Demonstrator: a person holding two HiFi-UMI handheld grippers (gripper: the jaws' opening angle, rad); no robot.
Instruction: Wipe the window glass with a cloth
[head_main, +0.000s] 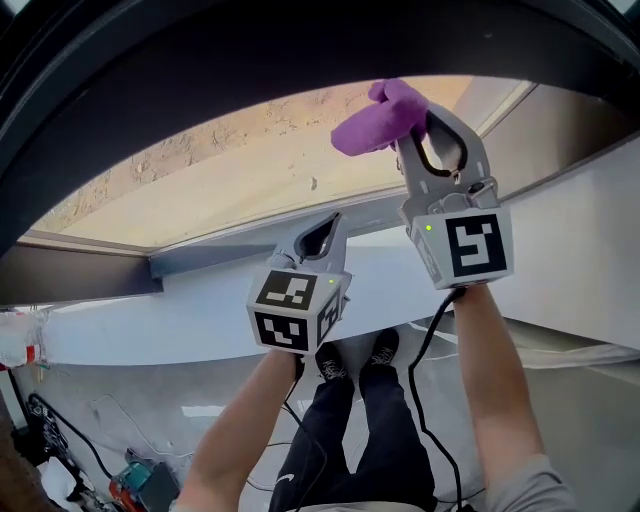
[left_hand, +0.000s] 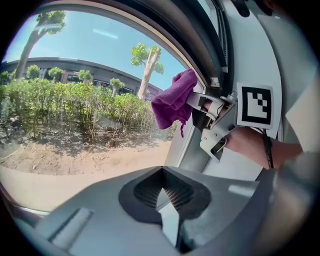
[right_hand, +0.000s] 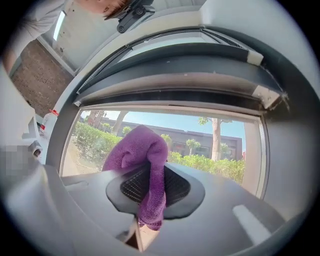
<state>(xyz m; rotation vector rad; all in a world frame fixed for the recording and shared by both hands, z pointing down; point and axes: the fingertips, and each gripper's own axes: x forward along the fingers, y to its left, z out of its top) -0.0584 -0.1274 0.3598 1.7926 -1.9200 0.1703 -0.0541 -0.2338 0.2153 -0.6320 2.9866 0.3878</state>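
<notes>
While the right gripper (head_main: 412, 128) pinched the cloth (head_main: 378, 122) by the glass (head_main: 220, 175), the left gripper (head_main: 325, 232) hung nearer, jaws pressed together, empty.

No words or numbers can be read. Behind the fingers, the cubes of the left gripper (head_main: 329, 224) and right gripper (head_main: 415, 120) carry black-and-white square markers. The black trousers (head_main: 330, 440) bear a small white logo, too small to name

The purple cloth (right_hand: 142, 155) looks soft, fuzzy and napped. The right claw (right_hand: 151, 186) is matt grey plastic with ribbed black pads (right_hand: 131, 188). The window glass (head_main: 230, 170) is clear and smooth, its frame (head_main: 225, 252) satin grey.
</notes>
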